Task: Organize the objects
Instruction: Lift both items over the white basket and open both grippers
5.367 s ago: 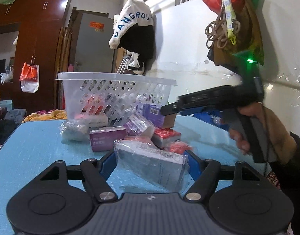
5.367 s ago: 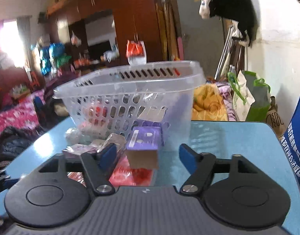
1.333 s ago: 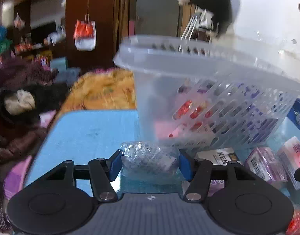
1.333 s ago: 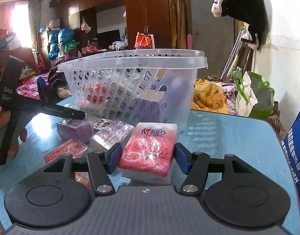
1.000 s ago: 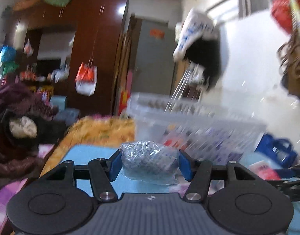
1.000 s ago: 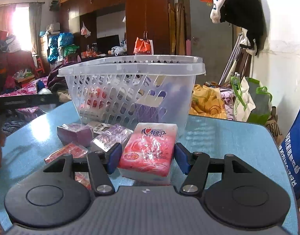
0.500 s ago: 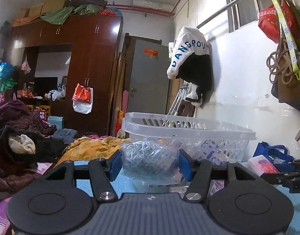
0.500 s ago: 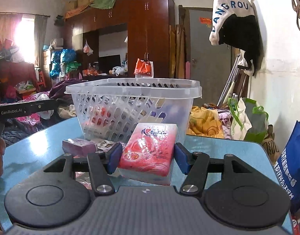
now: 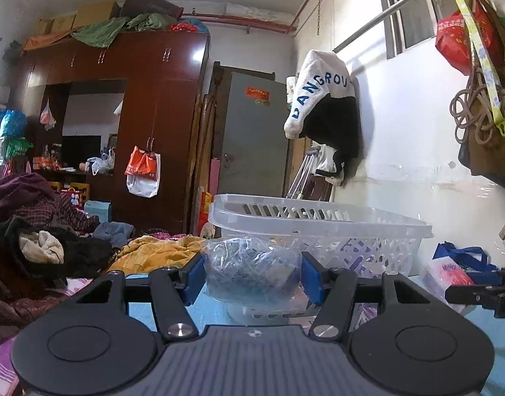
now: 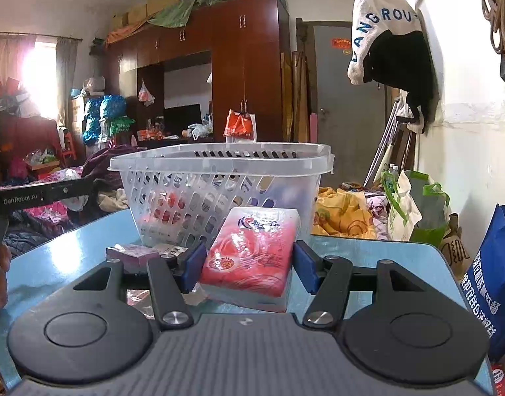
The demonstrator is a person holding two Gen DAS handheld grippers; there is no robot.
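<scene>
My left gripper point(image 9: 252, 275) is shut on a clear plastic bag of small items point(image 9: 251, 272) and holds it lifted in front of the white slotted basket point(image 9: 318, 222). My right gripper point(image 10: 247, 264) is shut on a pink tissue pack point(image 10: 252, 254), held above the blue table point(image 10: 378, 257) just before the same basket point(image 10: 219, 165). The basket holds several packs. The right gripper with its pack also shows at the right of the left wrist view point(image 9: 447, 275).
A purple box point(image 10: 130, 254) and a white KENT pack point(image 10: 168, 249) lie on the table by the basket's foot. A blue bag point(image 10: 493, 274) stands right of the table. Piles of clothes point(image 9: 38, 231) lie beyond the left edge.
Both grippers have risen with their loads: the left lifted the clear bag from the table to near the basket rim, the right raised the tissue pack.
</scene>
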